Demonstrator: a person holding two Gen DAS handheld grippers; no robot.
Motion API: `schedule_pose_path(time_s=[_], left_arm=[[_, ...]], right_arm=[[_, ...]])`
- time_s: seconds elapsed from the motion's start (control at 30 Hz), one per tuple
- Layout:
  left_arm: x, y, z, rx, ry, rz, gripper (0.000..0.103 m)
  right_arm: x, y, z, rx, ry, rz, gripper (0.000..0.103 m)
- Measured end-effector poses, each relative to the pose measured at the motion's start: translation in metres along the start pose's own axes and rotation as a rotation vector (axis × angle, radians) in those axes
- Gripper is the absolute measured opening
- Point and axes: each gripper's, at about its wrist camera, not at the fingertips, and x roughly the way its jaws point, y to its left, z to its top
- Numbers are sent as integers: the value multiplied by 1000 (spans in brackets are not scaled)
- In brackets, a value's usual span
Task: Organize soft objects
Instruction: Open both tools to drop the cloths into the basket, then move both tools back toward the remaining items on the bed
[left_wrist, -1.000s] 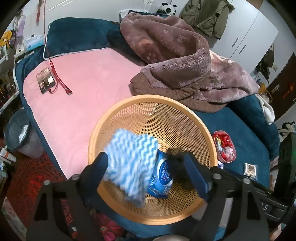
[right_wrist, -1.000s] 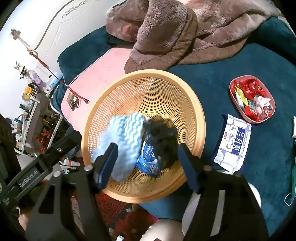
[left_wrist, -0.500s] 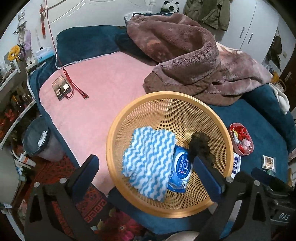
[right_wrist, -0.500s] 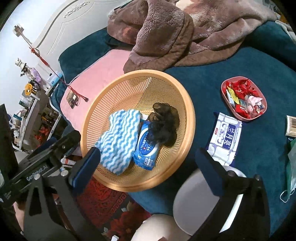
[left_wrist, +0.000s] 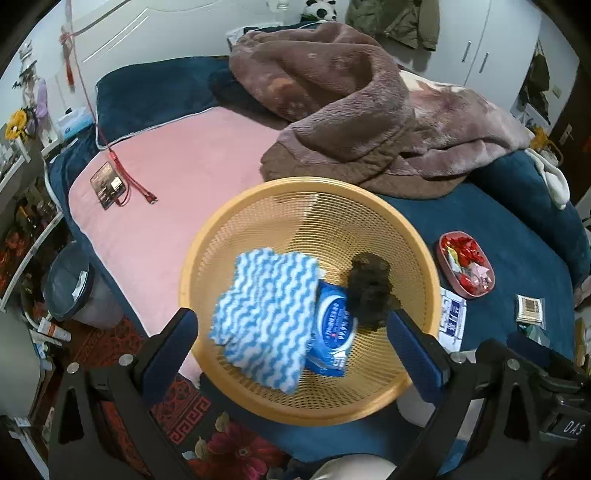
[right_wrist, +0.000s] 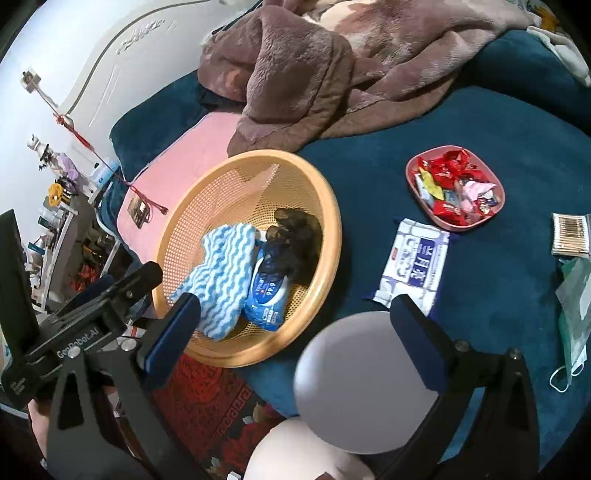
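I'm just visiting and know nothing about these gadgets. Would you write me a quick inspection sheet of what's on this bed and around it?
Surface: bed, dark blue cover, pink sheet.
Job's things: basket holds striped cloth, blue wipes pack, dark fuzzy item; white wipes pack lies outside.
Clutter: candy tray, cotton swabs, face mask, brown blanket, phone.
Grippers: left gripper and right gripper open, empty.
Cables: red cable at phone.
Surroundings: bin, patterned rug, wardrobe.

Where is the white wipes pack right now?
In the right wrist view, the white wipes pack lies on the blue bedspread, right of the basket, just below the candy dish.
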Motion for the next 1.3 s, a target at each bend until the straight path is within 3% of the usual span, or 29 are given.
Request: schedule_pose_path(time_s=[0.63, 1.3], left_arm=[[-14, -83, -5, 126, -8, -34, 102], [-17, -211, -32, 336, 13, -103, 102]], right_arm=[[-45, -72, -15, 113, -68, -5, 103], [-87, -178, -57, 303, -120, -51, 103]])
